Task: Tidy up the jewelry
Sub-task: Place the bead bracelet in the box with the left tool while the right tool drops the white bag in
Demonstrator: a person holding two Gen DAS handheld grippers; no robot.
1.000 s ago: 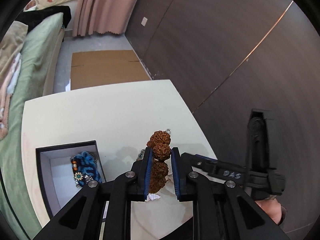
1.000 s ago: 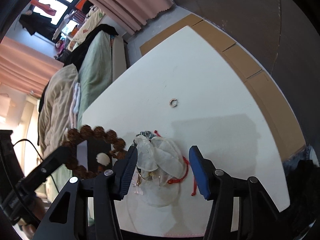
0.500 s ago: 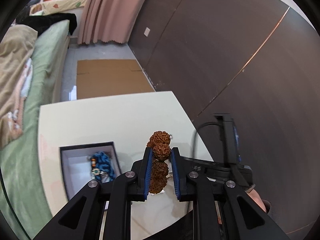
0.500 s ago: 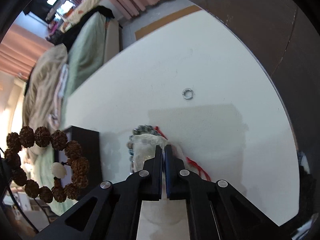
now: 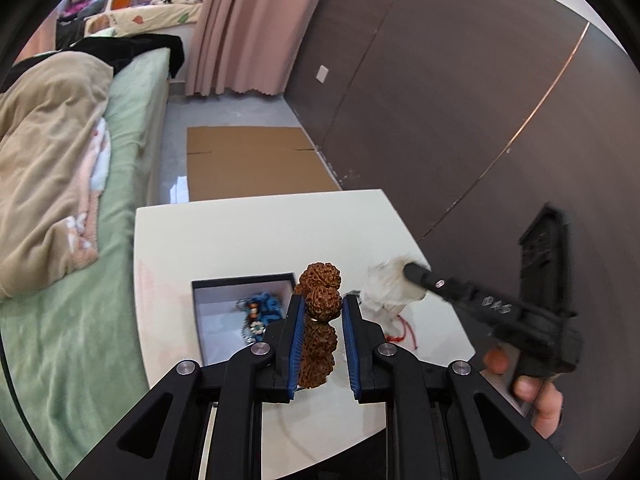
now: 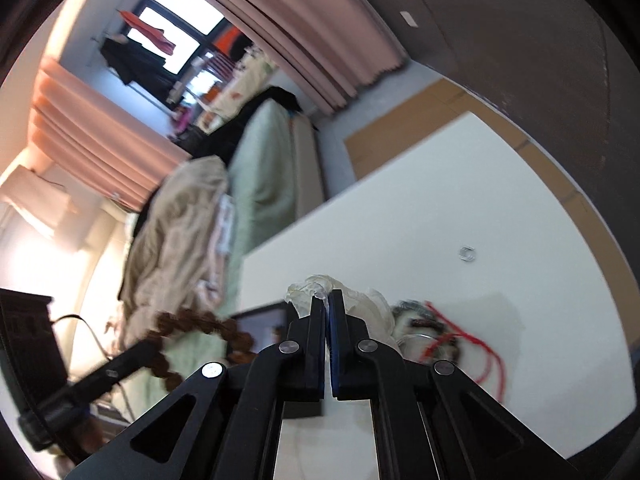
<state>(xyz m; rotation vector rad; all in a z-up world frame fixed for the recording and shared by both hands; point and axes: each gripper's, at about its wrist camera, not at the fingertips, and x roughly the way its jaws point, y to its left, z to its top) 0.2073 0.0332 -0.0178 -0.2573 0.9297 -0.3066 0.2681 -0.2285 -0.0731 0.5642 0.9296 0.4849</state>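
With the left gripper [image 5: 319, 312] clamped on the bead bracelet [image 5: 318, 332] just right of the box [image 5: 240, 282] and the right gripper [image 6: 327, 300] pinching the pouch [image 6: 316, 290], its red cord [image 6: 460, 330] may snag on the jewelry beneath it.

Black claw [image 5: 320, 312], blue pads [image 5: 297, 344]

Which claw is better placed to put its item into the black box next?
Probably the left claw: it holds the brown bead bracelet right beside the box. The right claw grips the pouch farther away.
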